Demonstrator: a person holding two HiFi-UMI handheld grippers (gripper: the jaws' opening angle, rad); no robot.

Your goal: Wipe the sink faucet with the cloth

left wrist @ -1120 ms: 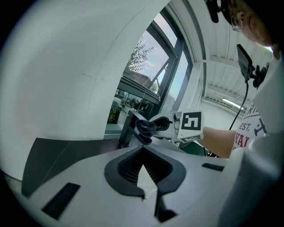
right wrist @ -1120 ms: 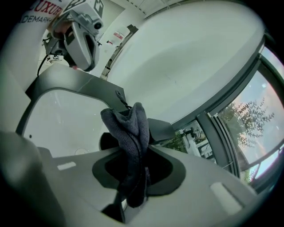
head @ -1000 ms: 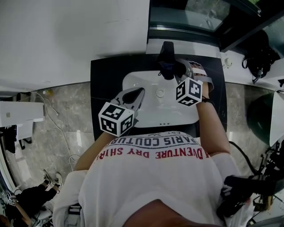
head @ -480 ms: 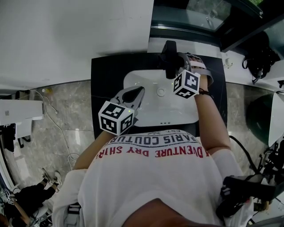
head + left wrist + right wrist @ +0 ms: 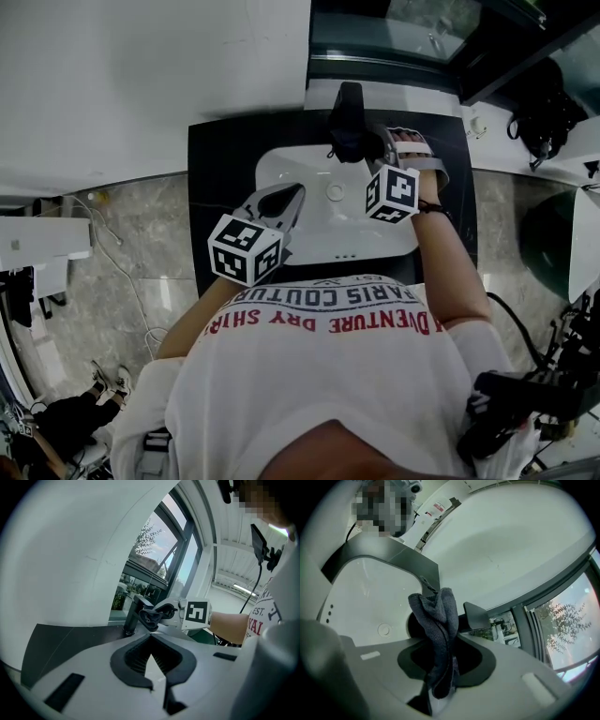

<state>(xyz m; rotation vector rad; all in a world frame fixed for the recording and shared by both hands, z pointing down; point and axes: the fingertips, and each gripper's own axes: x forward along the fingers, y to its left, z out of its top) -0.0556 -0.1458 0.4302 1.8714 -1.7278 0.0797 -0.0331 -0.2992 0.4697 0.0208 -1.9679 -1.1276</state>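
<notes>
Cloth [image 5: 438, 625], a dark grey, ribbed and bunched rag, is clamped in the right tongs [image 5: 440, 660] and hangs up past the jaws in a crumpled fold. Seen from the head view, the cloth [image 5: 359, 143] is pressed against the lower part of the black faucet [image 5: 347, 103], which stands upright at the back rim of the white sink [image 5: 281, 169]. The left tongs [image 5: 281, 202] hover over the basin's left side, well apart from the faucet, jaws clenched together on nothing. A round drain [image 5: 335, 191] sits in the basin's middle. The sink is set into a black counter [image 5: 220, 159]. A white wall [image 5: 141, 75] lies to the left, a window [image 5: 403, 28] behind the faucet, and grey marble floor [image 5: 141, 225] below.
</notes>
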